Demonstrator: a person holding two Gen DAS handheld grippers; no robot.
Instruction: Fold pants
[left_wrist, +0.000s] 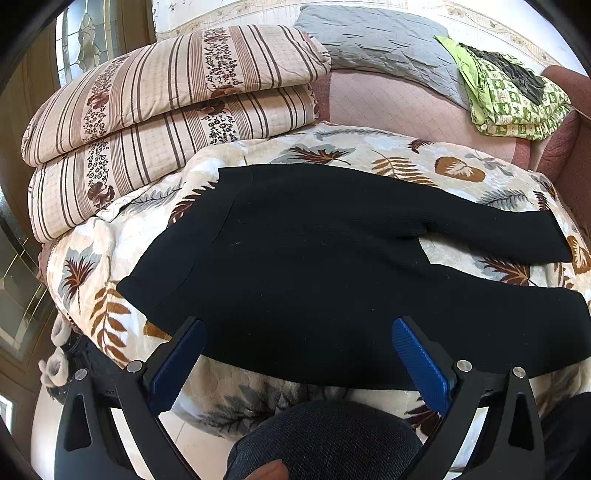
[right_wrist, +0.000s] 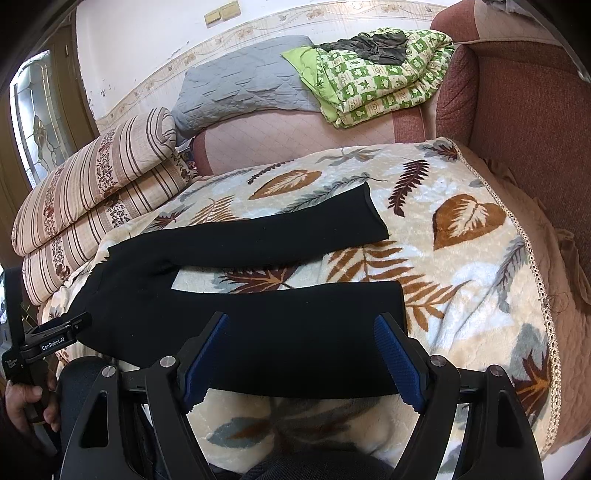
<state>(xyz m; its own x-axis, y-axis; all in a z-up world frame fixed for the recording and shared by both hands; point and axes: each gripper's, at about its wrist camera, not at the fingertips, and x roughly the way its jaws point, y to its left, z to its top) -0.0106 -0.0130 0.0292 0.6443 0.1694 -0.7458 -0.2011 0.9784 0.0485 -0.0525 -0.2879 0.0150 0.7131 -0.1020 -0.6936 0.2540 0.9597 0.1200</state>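
Note:
Black pants (left_wrist: 314, 258) lie spread flat on a leaf-patterned blanket (left_wrist: 369, 151), waist to the left, two legs apart running right. In the right wrist view the pants (right_wrist: 258, 321) show both leg ends on the blanket (right_wrist: 461, 258). My left gripper (left_wrist: 299, 328) is open and empty, hovering over the near edge of the pants by the waist and seat. My right gripper (right_wrist: 301, 325) is open and empty, over the near leg close to its cuff. The left gripper's body (right_wrist: 44, 343) shows at the left edge of the right wrist view.
A folded striped quilt (left_wrist: 166, 110) is stacked at the left. A grey pillow (left_wrist: 380, 44) and a green checked blanket (left_wrist: 513, 96) lie at the back. A red-brown sofa arm (right_wrist: 517, 110) rises at the right. My knee (left_wrist: 325, 439) is below the blanket's front edge.

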